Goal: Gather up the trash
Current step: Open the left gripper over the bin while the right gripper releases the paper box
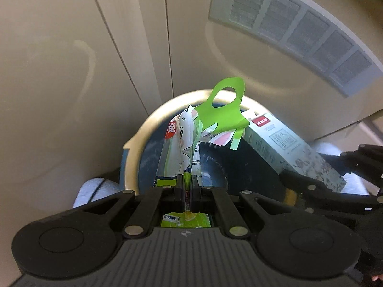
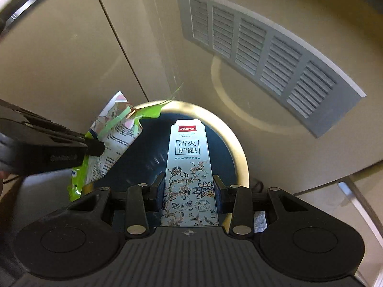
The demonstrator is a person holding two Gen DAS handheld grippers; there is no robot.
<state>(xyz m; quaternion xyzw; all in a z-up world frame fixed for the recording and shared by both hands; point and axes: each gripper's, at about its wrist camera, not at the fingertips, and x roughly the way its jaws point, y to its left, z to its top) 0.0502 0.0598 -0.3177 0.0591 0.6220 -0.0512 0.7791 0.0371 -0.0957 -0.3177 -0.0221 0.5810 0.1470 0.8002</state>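
Left gripper (image 1: 188,183) pinches green wrapper (image 1: 184,143), right gripper (image 2: 189,191) clamps toothpaste box (image 2: 189,167) over bin (image 2: 240,157)

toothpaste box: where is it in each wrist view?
Left wrist: toothpaste box at right of centre, slanting over the bin, held by the right gripper.
Right wrist: bottom centre, upright between the fingers.
Shared landmark: the bin's pale rim, also the wall vent.

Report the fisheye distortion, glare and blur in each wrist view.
Left wrist view: the vent grille bows into an arc, the bin rim gleams pale yellow, and the green bag held in the left gripper looks soft. Right wrist view: similar bowing; print on the toothpaste box in the right gripper stays legible.
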